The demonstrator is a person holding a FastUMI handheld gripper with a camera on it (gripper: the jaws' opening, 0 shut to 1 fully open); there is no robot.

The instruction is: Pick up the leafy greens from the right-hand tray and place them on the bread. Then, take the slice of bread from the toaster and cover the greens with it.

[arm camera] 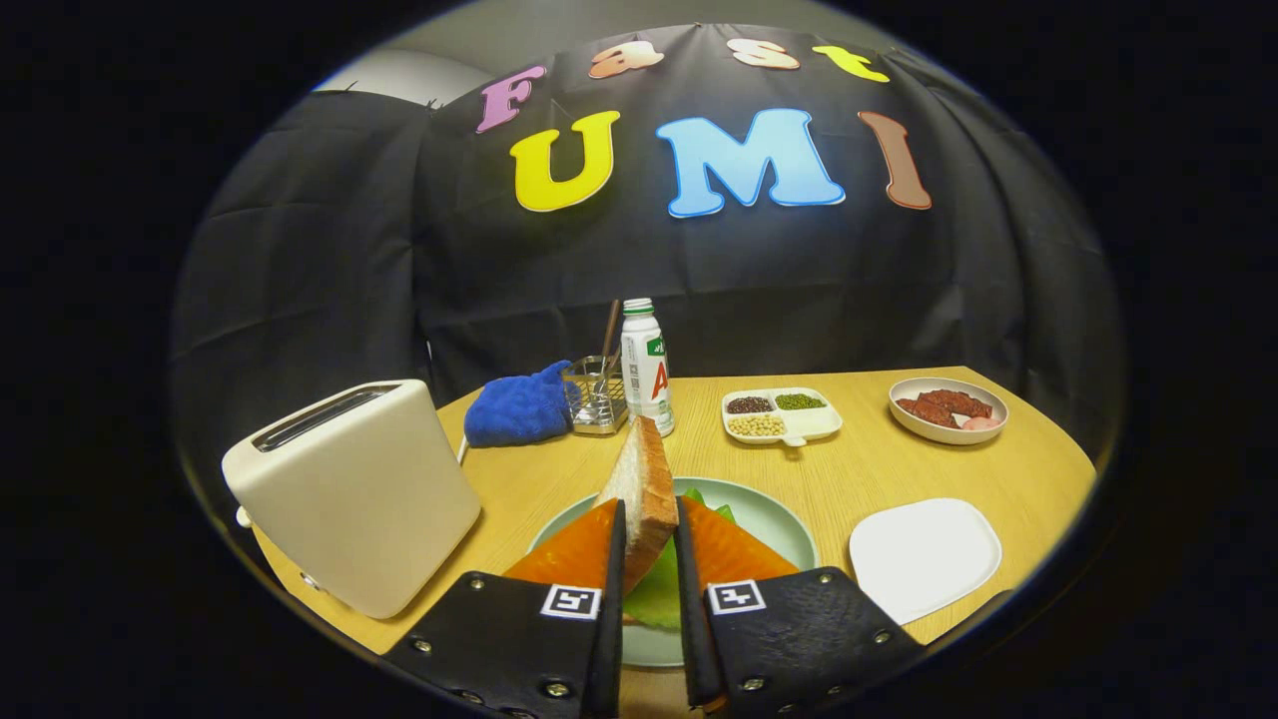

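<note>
1. Nearest the camera, the gripper (649,559) was closed to a narrow gap, both fingers pressing the flat faces of a bread slice (644,489) held on edge above the pale green plate (774,519).
2. Leafy greens (659,591) lay on that plate under the slice; the bread beneath them could not be made out.
3. Judged light, soft and crumbly, the slice would dent under hard pressure; a grip across its faces near the crust looked safest.
4. Greens looked limp and thin.
5. At ten o'clock stood a smooth cream toaster (354,489); at two o'clock, a white square tray (924,554).
</note>
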